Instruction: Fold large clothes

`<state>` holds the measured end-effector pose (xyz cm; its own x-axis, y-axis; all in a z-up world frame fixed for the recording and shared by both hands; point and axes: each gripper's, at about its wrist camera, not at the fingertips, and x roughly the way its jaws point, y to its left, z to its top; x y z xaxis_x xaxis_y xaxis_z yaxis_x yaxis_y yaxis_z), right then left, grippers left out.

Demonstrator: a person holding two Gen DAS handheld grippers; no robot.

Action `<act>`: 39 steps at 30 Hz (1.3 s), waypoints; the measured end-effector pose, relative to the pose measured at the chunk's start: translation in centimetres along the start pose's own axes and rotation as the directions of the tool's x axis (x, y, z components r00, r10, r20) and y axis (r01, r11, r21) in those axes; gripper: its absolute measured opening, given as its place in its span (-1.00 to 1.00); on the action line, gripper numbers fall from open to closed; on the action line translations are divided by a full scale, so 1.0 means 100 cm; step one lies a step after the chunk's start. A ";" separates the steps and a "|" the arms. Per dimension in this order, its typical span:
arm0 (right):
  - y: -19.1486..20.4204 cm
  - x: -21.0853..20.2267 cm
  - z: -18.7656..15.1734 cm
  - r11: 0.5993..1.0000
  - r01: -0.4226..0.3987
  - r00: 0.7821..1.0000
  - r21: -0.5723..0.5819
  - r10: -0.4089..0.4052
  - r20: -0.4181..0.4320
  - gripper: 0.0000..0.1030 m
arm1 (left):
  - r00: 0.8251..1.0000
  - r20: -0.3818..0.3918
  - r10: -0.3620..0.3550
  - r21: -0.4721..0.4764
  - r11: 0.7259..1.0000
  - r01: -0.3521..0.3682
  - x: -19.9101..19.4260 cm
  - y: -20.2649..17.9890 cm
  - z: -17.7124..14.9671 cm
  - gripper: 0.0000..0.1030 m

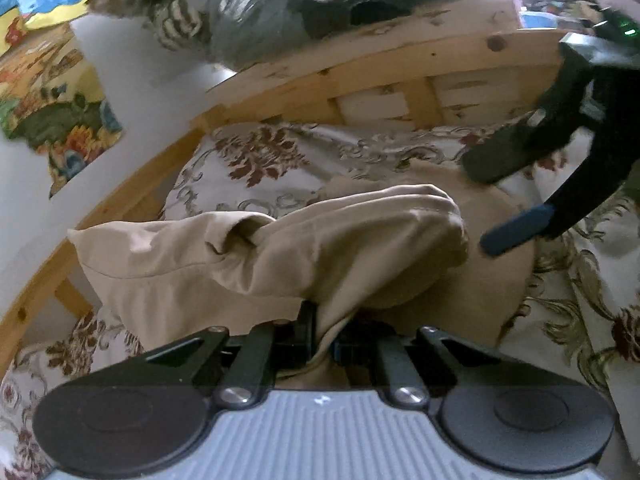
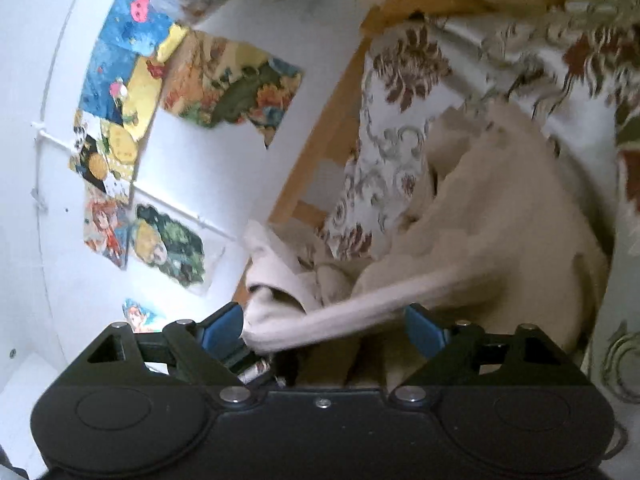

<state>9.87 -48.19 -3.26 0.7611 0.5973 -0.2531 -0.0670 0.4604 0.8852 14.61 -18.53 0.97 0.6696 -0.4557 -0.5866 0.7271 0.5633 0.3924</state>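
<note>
Left wrist: beige cotton garment (image 1: 304,248) bunched mid-frame on floral bedspread (image 1: 260,160), pinched by left gripper (image 1: 320,340) at 6 o'clock. Right wrist: right gripper (image 2: 324,328) spread wide, a fold of the garment draped between its blue pads (image 2: 420,330).

Left claw (image 1: 316,332) clamped; right claw (image 2: 324,328) spread (fingers apart).

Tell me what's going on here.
A person with two handheld grippers is folding a beige garment on a bed with a floral bedspread. The left gripper is shut on a bunch of the cloth, lifting it. The right gripper is open, with a strip of fabric lying across its gap. The garment is bunched, not yet folded flat.
</note>
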 end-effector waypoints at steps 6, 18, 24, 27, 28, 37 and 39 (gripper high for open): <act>-0.014 0.013 -0.002 0.997 -0.007 1.000 0.077 0.005 0.031 0.52 | 0.998 0.030 -0.062 0.114 0.992 0.058 -0.009 -0.025 -0.011 -0.83; 0.002 0.033 0.002 0.989 0.075 0.996 -0.131 -0.068 0.057 0.36 | 0.994 -0.057 -0.097 0.396 0.911 0.112 -0.005 -0.085 -0.037 -0.81; 0.038 0.053 -0.017 0.901 0.113 0.994 -0.418 -0.105 0.041 0.24 | 0.990 -0.064 -0.126 0.305 0.942 0.140 -0.006 -0.079 -0.035 -0.73; 0.040 0.067 -0.023 0.858 0.153 0.987 -0.491 -0.160 0.027 -0.56 | 0.990 -0.055 -0.130 0.289 0.947 0.140 -0.008 -0.080 -0.037 -0.73; 0.038 0.069 -0.023 0.858 0.152 0.987 -0.490 -0.161 0.024 -0.66 | 0.990 -0.051 -0.131 0.274 0.951 0.140 -0.008 -0.079 -0.037 -0.73; 0.062 0.040 -0.026 0.743 0.259 0.963 -0.617 -0.148 0.226 -0.91 | 0.976 0.135 -0.168 0.070 0.985 0.160 -0.023 -0.080 0.005 -0.78; 0.051 0.026 -0.011 0.783 0.287 0.949 -0.552 -0.151 0.278 -0.92 | 0.964 0.147 -0.221 0.013 0.975 0.222 -0.018 -0.085 0.011 -0.62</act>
<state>10.79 -43.51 0.18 0.9115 0.3143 -0.2652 -0.1904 0.8941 0.4054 7.38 -23.31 -0.53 0.5071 -0.6651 -0.5481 0.8593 0.4396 0.2616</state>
